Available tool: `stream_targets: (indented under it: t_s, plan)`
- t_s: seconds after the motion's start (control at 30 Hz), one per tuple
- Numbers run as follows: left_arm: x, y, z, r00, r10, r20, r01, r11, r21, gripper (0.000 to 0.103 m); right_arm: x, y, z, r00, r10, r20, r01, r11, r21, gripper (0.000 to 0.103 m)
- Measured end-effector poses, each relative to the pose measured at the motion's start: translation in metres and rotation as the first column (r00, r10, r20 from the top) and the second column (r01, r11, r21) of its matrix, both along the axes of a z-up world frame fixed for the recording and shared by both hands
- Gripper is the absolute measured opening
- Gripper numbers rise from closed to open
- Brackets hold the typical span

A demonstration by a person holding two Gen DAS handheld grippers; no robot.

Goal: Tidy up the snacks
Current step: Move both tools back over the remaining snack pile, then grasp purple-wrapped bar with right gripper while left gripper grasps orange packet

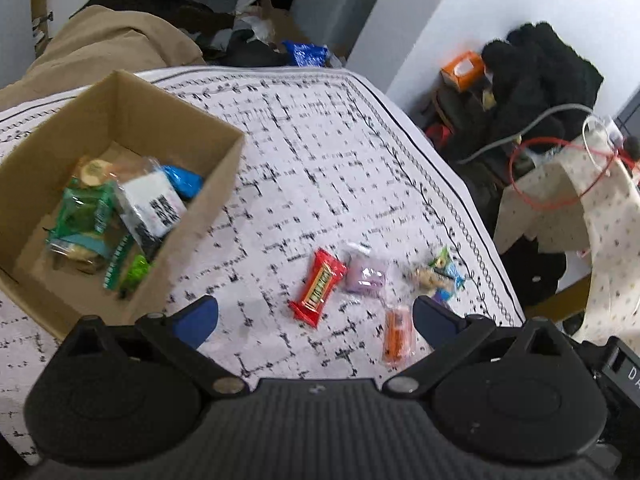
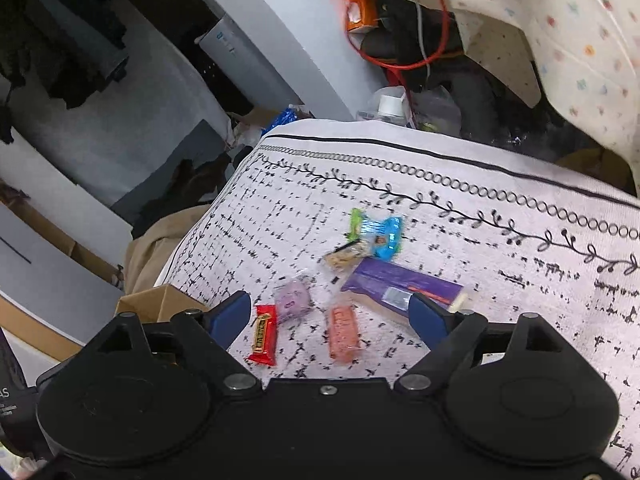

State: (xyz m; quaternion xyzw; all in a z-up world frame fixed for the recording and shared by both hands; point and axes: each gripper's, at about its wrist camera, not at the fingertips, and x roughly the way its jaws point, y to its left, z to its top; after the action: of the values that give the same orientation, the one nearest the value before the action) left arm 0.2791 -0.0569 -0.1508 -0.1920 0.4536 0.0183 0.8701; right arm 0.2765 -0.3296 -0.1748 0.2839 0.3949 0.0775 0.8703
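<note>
1. On the white cloth with black dashes and a leafy border (image 1: 320, 152), an open brown cardboard box (image 1: 192, 216) stands at the left of the left wrist view, holding several wrapped snacks: a green packet (image 1: 82, 212), a white packet with black print (image 1: 154, 204) and a blue wrapper (image 1: 182, 180)
2. Loose snacks lie in a cluster on the cloth, apart from the box: a red bar with yellow lettering (image 1: 318, 288), a pale purple wrapped sweet (image 1: 366, 276) just beside it, and an orange wrapped bar (image 1: 396, 334) nearer the camera
3. Further out, the right wrist view shows a blue packet with a green end (image 2: 378, 232), a clear packet of pale biscuits (image 2: 346, 258) touching it, and a flat purple box (image 2: 404, 286)
4. The left gripper (image 1: 316, 320) has its blue-tipped fingers spread wide with nothing between the pads; the red bar and the orange bar lie on the cloth beyond them, untouched
5. The right gripper (image 2: 330, 314) is also spread, gripping nothing; the red bar (image 2: 264, 334), the purple sweet (image 2: 294, 300) and the orange bar (image 2: 344, 338) sit on the cloth within the gap as seen from its camera, and its right finger (image 2: 428, 318) overlaps the purple box in view
6. Off the cloth lie a tan garment (image 1: 108, 40) and a red cable (image 1: 560, 172)
</note>
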Motion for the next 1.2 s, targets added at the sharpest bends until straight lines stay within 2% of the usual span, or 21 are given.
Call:
stream_targets:
  t_s: [0.07,0.17,0.27,0.4,0.57,0.87,1.07,1.2]
  plan:
    - [0.0,-0.006,-0.004,1.0,-0.019,-0.005,0.019,1.0,0.008,0.103,0.001,-0.007,-0.009,1.0,-0.017,-0.018,0.017,1.0,-0.001,0.085]
    - [0.003,-0.02,-0.009,0.998,-0.053,-0.027,0.055,0.997,0.06,0.103,0.004,-0.011,-0.016,0.999,-0.03,-0.018,0.029,0.999,-0.034,0.085]
    - [0.007,-0.03,-0.018,0.996,-0.073,-0.059,0.076,0.996,0.048,0.103,0.009,-0.014,-0.024,0.999,-0.031,-0.021,0.03,0.998,-0.058,0.085]
    - [0.011,-0.043,-0.027,0.994,-0.081,-0.077,0.087,0.993,0.078,0.103,0.016,-0.019,-0.035,0.999,-0.026,-0.025,0.024,0.998,-0.058,0.082]
    - [0.02,-0.052,-0.035,0.992,-0.083,-0.093,0.089,0.994,0.062,0.103,0.027,-0.026,-0.046,1.0,-0.023,-0.02,0.023,0.999,-0.029,0.078]
    - [0.036,-0.074,-0.05,0.989,-0.069,-0.133,0.078,0.995,0.067,0.1,0.04,-0.035,-0.063,0.999,-0.026,-0.02,0.026,1.0,0.013,0.078]
    - [0.046,-0.088,-0.062,0.982,-0.069,-0.176,0.082,0.994,0.069,0.092,0.046,-0.035,-0.075,0.999,-0.017,-0.045,0.018,1.0,0.025,0.077]
    - [0.051,-0.097,-0.067,0.979,-0.072,-0.188,0.088,0.993,0.077,0.086,0.049,-0.038,-0.083,0.998,-0.01,-0.069,0.014,0.999,0.047,0.07]
